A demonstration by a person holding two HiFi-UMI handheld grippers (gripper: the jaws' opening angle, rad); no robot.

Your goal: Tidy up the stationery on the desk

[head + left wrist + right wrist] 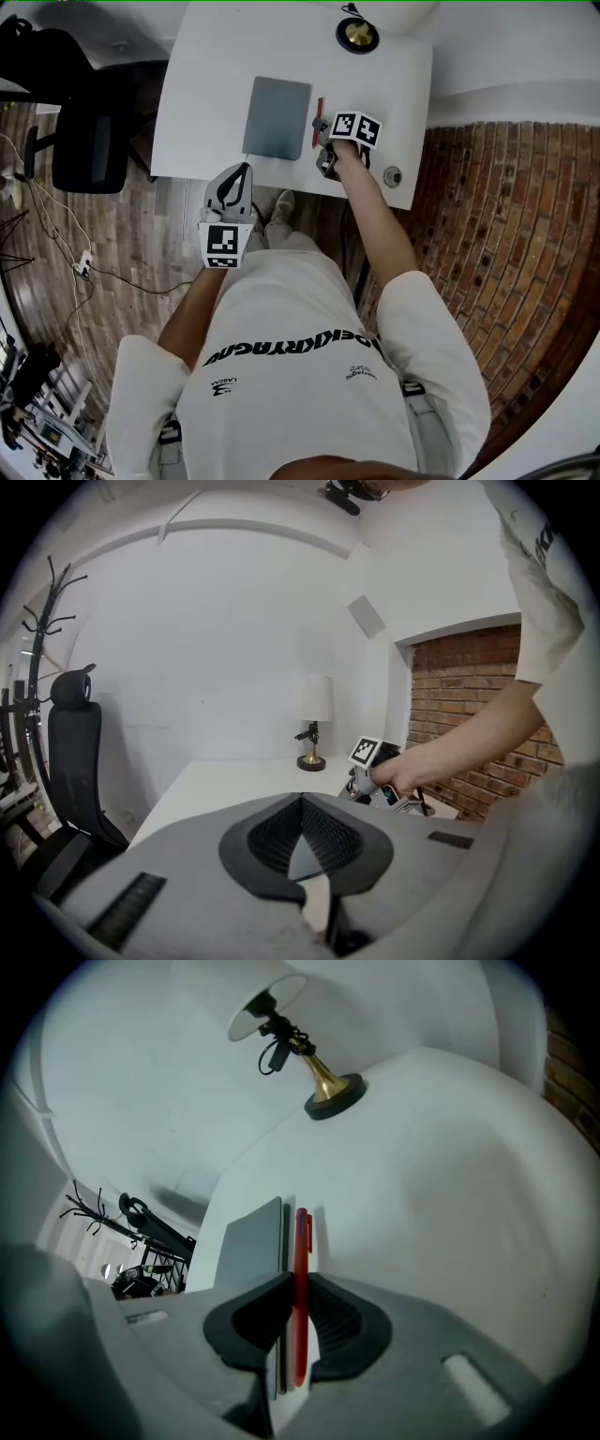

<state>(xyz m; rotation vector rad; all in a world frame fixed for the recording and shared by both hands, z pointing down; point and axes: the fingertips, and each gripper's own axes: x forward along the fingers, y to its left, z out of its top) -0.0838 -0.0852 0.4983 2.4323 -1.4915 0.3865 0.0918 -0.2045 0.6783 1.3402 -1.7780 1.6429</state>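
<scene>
Head view: a white rectangular surface (206, 94) fills the upper centre. A brass-based table lamp with a white shade (357, 35) stands at its top edge. A black office chair (89, 141) sits upper left on a brown wood-plank floor (122, 244). A red brick wall (506, 234) is at right. Left gripper view: a plain white wall (216, 649), with a black coat stand (42, 611) at far left.

Three views, one bench (216, 56)
Head camera looks steeply down; two low cameras face across it, sharing the lamp (316, 705).

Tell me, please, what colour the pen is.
Red: the pen shows clearest in the right gripper view.
</scene>
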